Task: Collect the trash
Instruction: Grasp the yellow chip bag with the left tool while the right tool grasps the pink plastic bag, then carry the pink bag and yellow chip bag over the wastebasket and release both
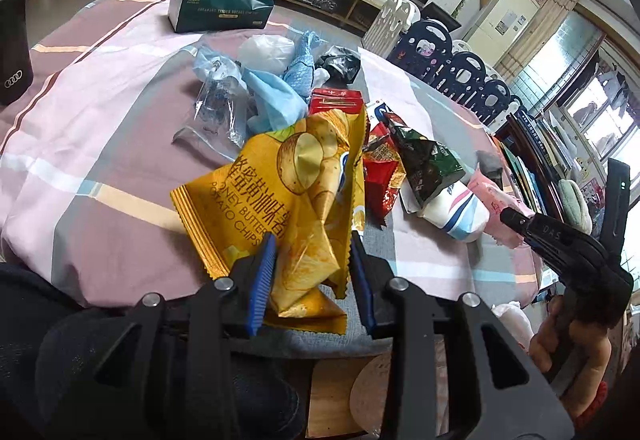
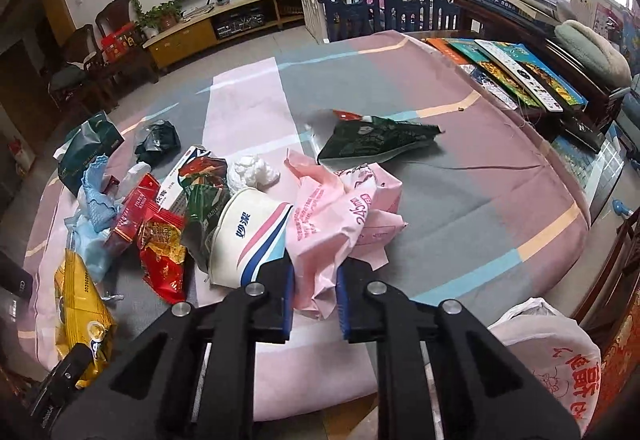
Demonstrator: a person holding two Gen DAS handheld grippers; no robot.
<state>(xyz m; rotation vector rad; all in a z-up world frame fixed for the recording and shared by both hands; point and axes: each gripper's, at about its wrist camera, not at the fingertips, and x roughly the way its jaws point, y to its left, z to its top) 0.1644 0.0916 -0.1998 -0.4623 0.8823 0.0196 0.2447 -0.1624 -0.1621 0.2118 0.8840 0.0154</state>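
Living room behind, TV unit and playpen panels; round table (image 1: 100,143) under a striped pink-grey cloth carried the trash heap.

Left wrist view: left gripper (image 1: 314,260) was clamped on a yellow chip bag (image 1: 288,191), blue pads pressing its crumpled lower half, bag lifted a little at the near edge of the table. Beyond it lay blue wrappers (image 1: 276,95), a red box (image 1: 338,101), a red packet (image 1: 382,179), a green packet (image 1: 430,163) and a striped cup (image 1: 456,213). Tissue pack (image 1: 218,5) sat far back, probably not trash. Other gripper came in from the right, tip on the pink bag (image 1: 494,205).

Right wrist view: right gripper (image 2: 314,278) was closed on that pink bag (image 2: 332,215), thin film bunched between the pads, cup (image 2: 248,240) touching it on the left. White carrier bag (image 2: 548,344) hung open off the table edge at lower right, likely the collection bag.

To do the step well: keep both grips firm, since film and foil slip easily. Lift the pink bag straight up so it doesn't drag the cup off. Carry each piece over the white bag's mouth before letting go.
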